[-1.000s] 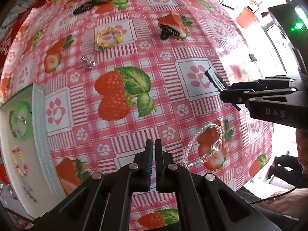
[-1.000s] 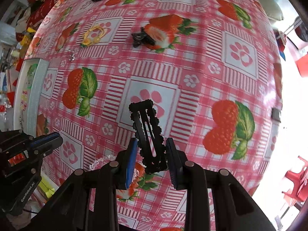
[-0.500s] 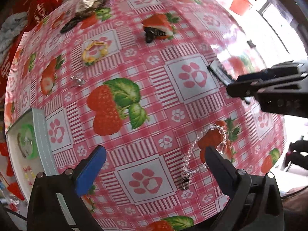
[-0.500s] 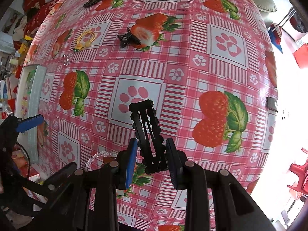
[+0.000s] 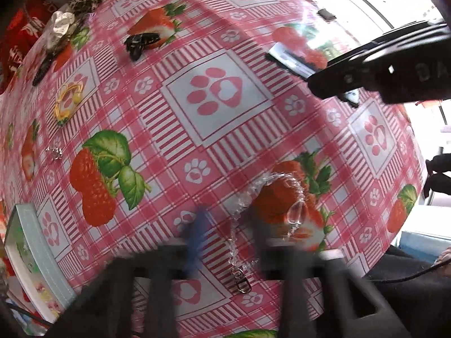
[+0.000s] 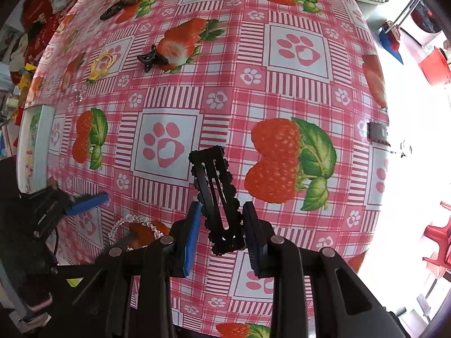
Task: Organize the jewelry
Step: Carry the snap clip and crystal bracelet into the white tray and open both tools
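Note:
My right gripper point(image 6: 221, 222) is shut on a black snap hair clip point(image 6: 215, 191) and holds it above the table; the clip also shows in the left wrist view point(image 5: 293, 62). My left gripper point(image 5: 231, 239) is open and blurred, its fingers on either side of a clear bead bracelet point(image 5: 270, 197) with a metal clasp point(image 5: 241, 278) that lies on the strawberry tablecloth. The bracelet also shows in the right wrist view point(image 6: 135, 225). A white tray point(image 5: 36, 250) with several small pieces sits at the left edge.
On the cloth lie a black claw clip point(image 5: 141, 42), a yellow hair tie point(image 5: 66, 101), a small silver piece point(image 5: 55, 152), a long dark clip point(image 5: 42, 67) and a pale bow point(image 5: 60, 26). The table's edge runs along the right.
My left gripper opened from shut, moved right and down over the clear bracelet, and has begun to narrow around it. My right gripper keeps its hold on the black clip.

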Tool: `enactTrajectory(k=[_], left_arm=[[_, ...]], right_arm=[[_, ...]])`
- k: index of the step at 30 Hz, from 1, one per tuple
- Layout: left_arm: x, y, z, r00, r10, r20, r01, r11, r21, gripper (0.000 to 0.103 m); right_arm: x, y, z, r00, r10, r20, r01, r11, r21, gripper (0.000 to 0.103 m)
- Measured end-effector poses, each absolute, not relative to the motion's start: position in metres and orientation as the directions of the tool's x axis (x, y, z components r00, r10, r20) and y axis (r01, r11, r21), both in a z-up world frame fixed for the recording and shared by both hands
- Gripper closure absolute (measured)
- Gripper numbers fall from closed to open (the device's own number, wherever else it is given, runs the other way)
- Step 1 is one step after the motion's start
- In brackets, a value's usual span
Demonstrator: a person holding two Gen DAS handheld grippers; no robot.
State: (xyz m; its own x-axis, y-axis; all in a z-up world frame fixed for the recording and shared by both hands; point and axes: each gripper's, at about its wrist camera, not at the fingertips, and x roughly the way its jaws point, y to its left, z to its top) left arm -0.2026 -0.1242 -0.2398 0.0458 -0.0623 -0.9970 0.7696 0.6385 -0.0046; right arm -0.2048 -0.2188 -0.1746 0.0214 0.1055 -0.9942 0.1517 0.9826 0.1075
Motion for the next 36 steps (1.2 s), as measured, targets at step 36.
enactTrajectory(k=[36], left_arm=[[-0.173, 0.154, -0.033, 0.319, -0.294, -0.901, 0.196, 0.951, -0.241, 0.093]], right_arm=[[-0.114, -0.041, -0.116, 0.109, 0.195, -0.975, -0.197, 0.965, 0.171, 0.07]])
